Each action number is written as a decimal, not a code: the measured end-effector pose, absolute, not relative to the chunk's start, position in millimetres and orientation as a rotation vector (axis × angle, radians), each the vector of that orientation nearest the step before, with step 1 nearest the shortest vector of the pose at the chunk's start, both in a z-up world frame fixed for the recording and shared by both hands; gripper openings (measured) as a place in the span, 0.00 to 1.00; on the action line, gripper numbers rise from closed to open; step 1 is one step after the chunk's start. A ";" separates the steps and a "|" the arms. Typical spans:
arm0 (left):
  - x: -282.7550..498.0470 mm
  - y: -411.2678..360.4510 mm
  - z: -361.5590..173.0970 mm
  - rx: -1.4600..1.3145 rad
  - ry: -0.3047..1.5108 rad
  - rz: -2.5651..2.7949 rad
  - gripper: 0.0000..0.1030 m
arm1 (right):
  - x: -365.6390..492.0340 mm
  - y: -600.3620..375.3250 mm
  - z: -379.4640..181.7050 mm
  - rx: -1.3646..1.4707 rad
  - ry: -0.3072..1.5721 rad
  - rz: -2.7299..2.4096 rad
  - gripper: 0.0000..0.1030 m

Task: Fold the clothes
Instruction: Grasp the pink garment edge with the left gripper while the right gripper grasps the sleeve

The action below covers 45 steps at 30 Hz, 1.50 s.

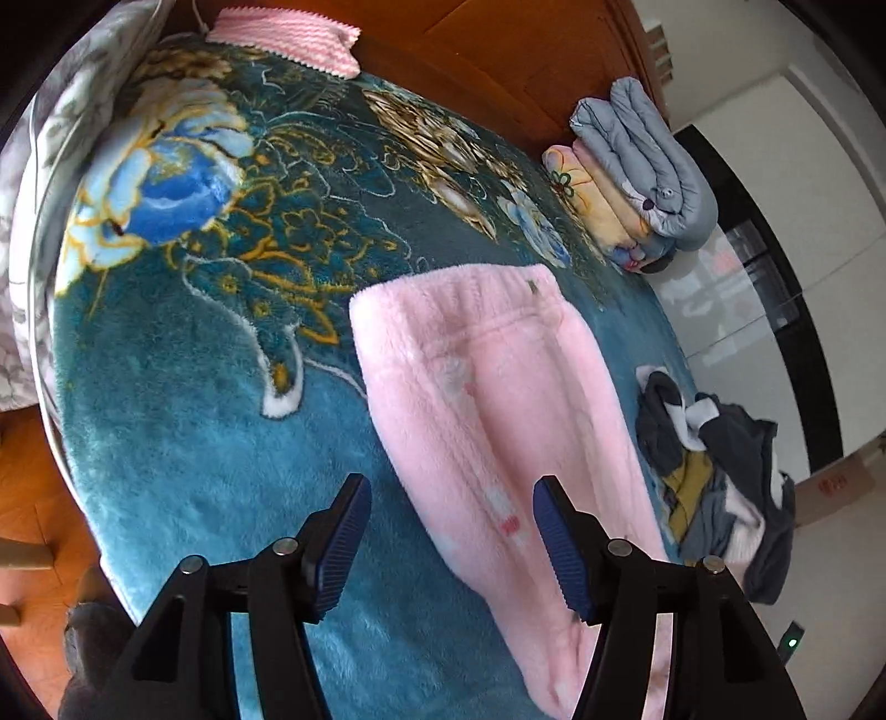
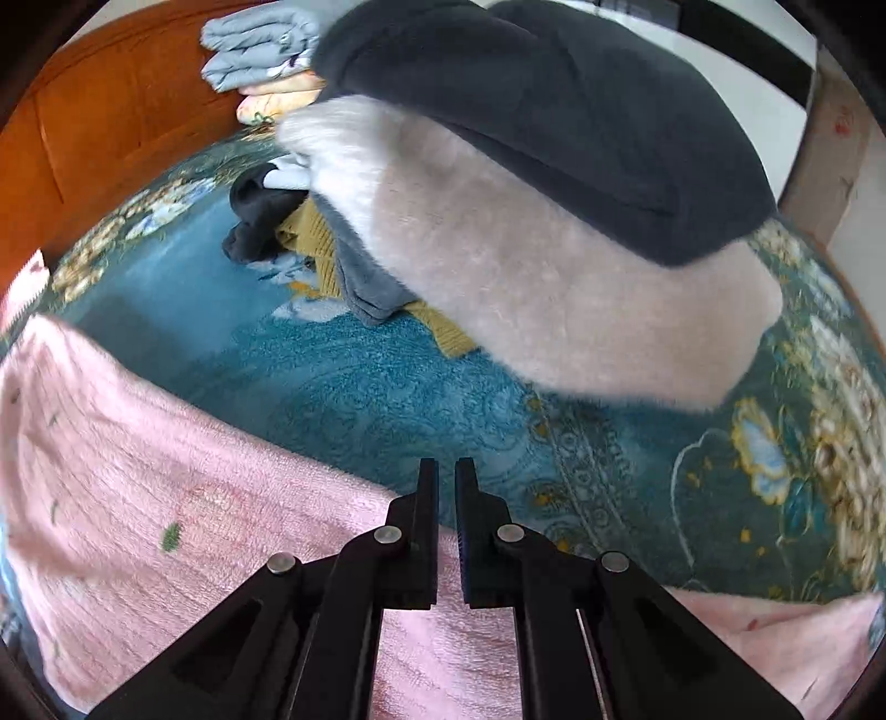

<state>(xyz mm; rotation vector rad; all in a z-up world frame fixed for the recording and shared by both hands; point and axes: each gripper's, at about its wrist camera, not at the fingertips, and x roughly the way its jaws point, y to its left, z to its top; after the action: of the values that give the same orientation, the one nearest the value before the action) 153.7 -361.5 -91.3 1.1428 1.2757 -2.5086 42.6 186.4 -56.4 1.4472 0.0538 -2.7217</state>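
On my left wrist view, the teal blanket [image 1: 183, 421] fills the frame's left, with a pink striped cloth [image 1: 282, 39] at the upper left edge. At bottom centre my left gripper [image 1: 451, 545] stands wide, holding nothing, over the pink pants [image 1: 498, 421] lying flat mid-frame. Folded bedding [image 1: 642, 171] sits upper right, a clothes heap [image 1: 714, 476] lower right. On my right wrist view, the pants [image 2: 166, 498] spread across the lower left; my right gripper [image 2: 447, 531] at bottom centre is narrow, nothing visibly between its fingers. A grey-and-cream garment [image 2: 554, 249] fills the upper right.
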 end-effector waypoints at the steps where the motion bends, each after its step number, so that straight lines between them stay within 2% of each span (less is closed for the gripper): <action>1: 148.9 -365.9 -95.0 1.143 1.299 -2.496 0.62 | 45.5 188.1 -53.9 1.439 0.047 -2.728 0.05; 3: 139.5 -374.4 -102.4 1.144 1.345 -2.470 0.60 | 53.8 193.4 -45.8 1.403 0.015 -2.737 0.05; 4: 136.4 -376.5 -105.3 1.139 1.361 -2.462 0.53 | 58.8 198.3 -40.8 1.381 -0.010 -2.745 0.05; 5: 133.2 -378.5 -107.1 1.137 1.373 -2.455 0.40 | 64.9 203.8 -35.4 1.362 -0.034 -2.758 0.05; 6: 130.4 -380.3 -108.9 1.144 1.379 -2.444 0.34 | 71.2 210.4 -30.5 1.349 -0.057 -2.776 0.05; 7: 127.9 -382.3 -111.0 1.153 1.393 -2.431 0.19 | 77.7 218.6 -26.1 1.345 -0.076 -2.799 0.05; 8: 127.5 -385.7 -110.1 1.149 1.407 -2.429 0.13 | 84.2 227.3 -22.2 1.345 -0.092 -2.824 0.05; 10: 128.5 -392.5 -101.6 1.109 1.421 -2.454 0.10 | 102.4 254.9 -14.5 1.358 -0.147 -2.885 0.05; 13: 128.3 -398.1 -85.2 1.063 1.415 -2.520 0.10 | 131.7 300.1 -3.1 1.379 -0.242 -2.979 0.05; 16: 119.9 -395.1 -96.5 1.141 1.331 -2.488 0.10 | 165.5 353.5 4.9 1.408 -0.389 -3.077 0.05; 17: 118.1 -395.4 -103.8 1.172 1.317 -2.464 0.10 | 178.8 373.8 6.1 1.416 -0.470 -3.108 0.05; 22: 129.8 -405.0 -115.7 1.169 1.478 -2.419 0.15 | 266.7 470.4 2.3 1.375 -1.014 -3.201 0.06; 23: 132.2 -405.9 -112.1 1.171 1.486 -2.421 0.18 | 285.7 486.3 -2.0 1.353 -1.131 -3.193 0.10; 25: 141.3 -406.7 -99.5 1.120 1.461 -2.424 0.26 | 322.4 512.0 -12.7 1.291 -1.361 -3.149 0.28; 26: 146.5 -406.3 -92.0 1.085 1.444 -2.429 0.31 | 338.5 520.6 -20.4 1.249 -1.462 -3.111 0.44; 27: 151.7 -405.8 -84.6 1.051 1.428 -2.433 0.32 | 349.6 526.4 -28.5 1.210 -1.543 -3.068 0.53; 30: 161.6 -397.3 -63.2 0.980 1.389 -2.478 0.33 | 370.8 537.1 -52.1 1.107 -1.722 -2.940 0.53; 37: 148.4 -259.9 -32.5 1.280 1.019 -2.852 0.39 | 361.9 529.9 -66.8 1.080 -1.749 -2.928 0.51; 39: 145.4 -222.3 -30.9 1.369 0.948 -2.923 0.39 | 355.7 524.7 -60.2 1.213 -1.680 -2.995 0.39; 41: 141.8 -185.9 -33.7 1.468 0.889 -2.984 0.39 | 350.0 519.4 -51.0 1.273 -1.585 -3.041 0.34; 45: 156.8 -109.2 -58.5 1.677 0.724 -3.040 0.39 | 333.0 515.5 -43.5 1.239 -1.473 -2.996 0.33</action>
<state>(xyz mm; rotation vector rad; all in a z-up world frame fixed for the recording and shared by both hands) 156.8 -109.2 -58.5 1.6774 0.7236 -3.0401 333.0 515.5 -43.5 1.2387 -1.4735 -2.9960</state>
